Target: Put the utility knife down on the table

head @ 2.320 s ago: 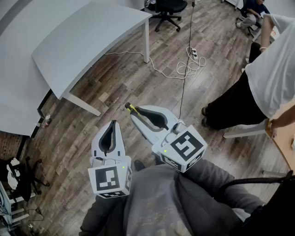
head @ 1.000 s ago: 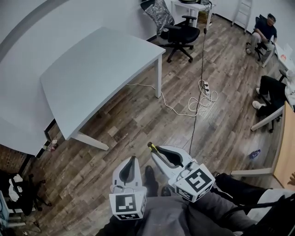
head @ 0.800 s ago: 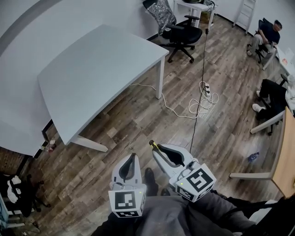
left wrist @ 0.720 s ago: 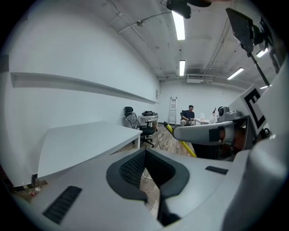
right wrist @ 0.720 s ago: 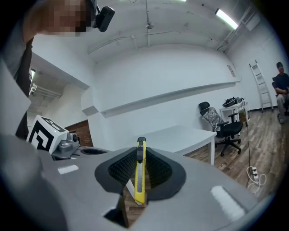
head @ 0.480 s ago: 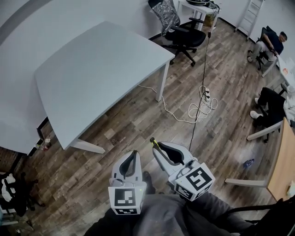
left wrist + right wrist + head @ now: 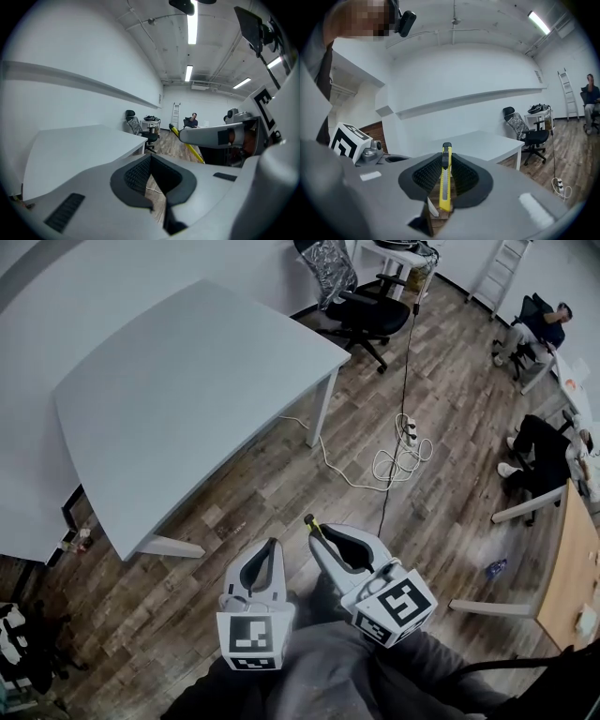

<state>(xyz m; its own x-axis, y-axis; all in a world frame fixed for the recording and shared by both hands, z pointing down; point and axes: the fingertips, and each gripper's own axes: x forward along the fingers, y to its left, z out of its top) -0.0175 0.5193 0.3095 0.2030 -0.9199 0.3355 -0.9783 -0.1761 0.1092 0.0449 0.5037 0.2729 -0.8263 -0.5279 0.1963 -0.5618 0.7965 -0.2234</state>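
The smooth, pale grey table [image 7: 187, 381] with its curved edge fills the left of the head view, on white legs over dark wood-plank floor [image 7: 272, 474]. The left gripper [image 7: 273, 545], of matte grey plastic, has its ribbed black pads closed tip to tip on nothing. Beside it the right gripper [image 7: 315, 530] is clamped on the slim yellow utility knife [image 7: 446, 180], whose black end pokes past the jaw tips, held in the air above the floor and apart from the table. Compared with 2.3 s ago, the table looms larger and nearer, and the person in white at the right is gone.
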